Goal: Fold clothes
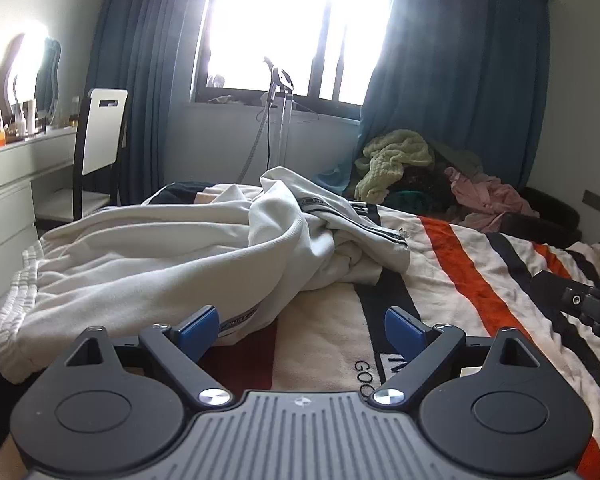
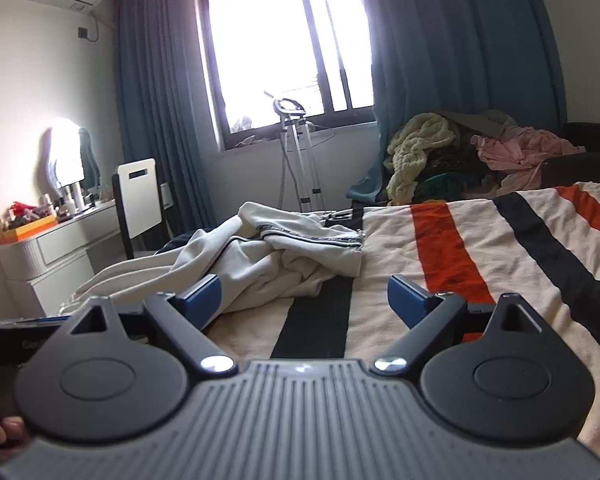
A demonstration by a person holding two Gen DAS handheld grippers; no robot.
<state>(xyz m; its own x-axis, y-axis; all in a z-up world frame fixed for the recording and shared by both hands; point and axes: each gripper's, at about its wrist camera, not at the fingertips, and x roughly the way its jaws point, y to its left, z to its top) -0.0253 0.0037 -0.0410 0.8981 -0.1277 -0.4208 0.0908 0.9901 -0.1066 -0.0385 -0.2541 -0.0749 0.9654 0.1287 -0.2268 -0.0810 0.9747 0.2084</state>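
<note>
Cream-white and still crumpled, the garment [image 1: 172, 248] lies in a loose heap on the striped blanket [image 1: 480, 280] of the bed, its ribbed hem hanging toward the near left edge. No fold shows in it yet, so the job looks barely started. Both the left gripper [image 1: 302, 330] and the right gripper [image 2: 304, 300] hang low over the bed with fingers spread wide and nothing between them. A further pile of clothes [image 2: 480, 156] waits by the curtain; how many pieces it holds is hard to tell.
</note>
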